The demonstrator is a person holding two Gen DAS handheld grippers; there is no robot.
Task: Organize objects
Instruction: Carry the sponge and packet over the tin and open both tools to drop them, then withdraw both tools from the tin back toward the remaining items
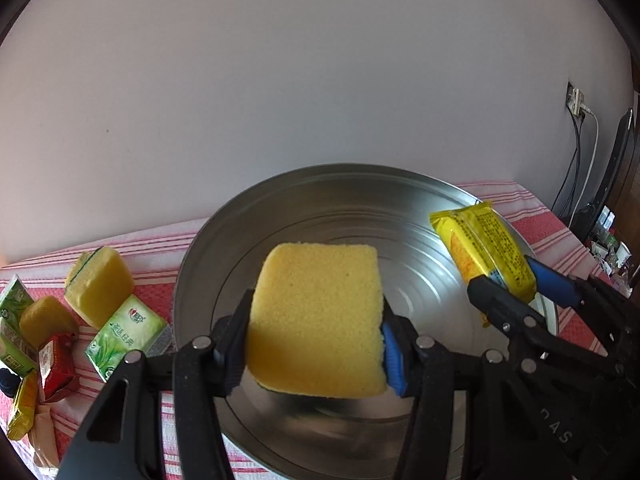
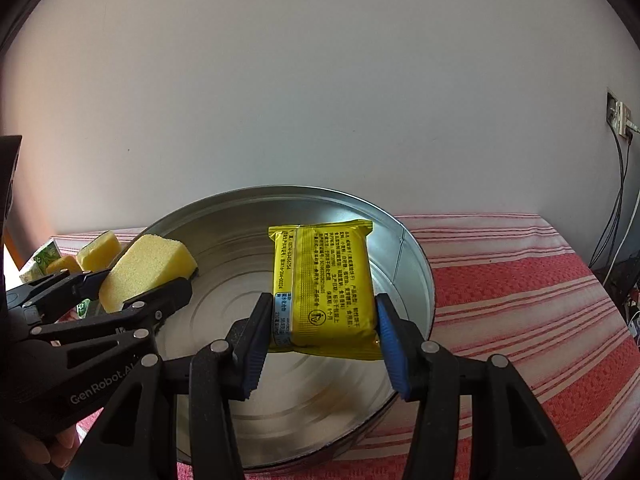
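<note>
The left gripper (image 1: 316, 344) pinches a yellow sponge (image 1: 316, 316) above the round metal tray (image 1: 248, 220), hiding its own fingertips. The right gripper (image 2: 320, 332) clamps a yellow snack packet (image 2: 326, 288) over the same tray. At the left edge, sponges (image 1: 100, 286) and tissue packs (image 1: 126, 338) are partly cut off.

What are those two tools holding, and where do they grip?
The left tool pinches a yellow sponge by its side edges; the right tool pinches a yellow snack packet by its long sides.
</note>
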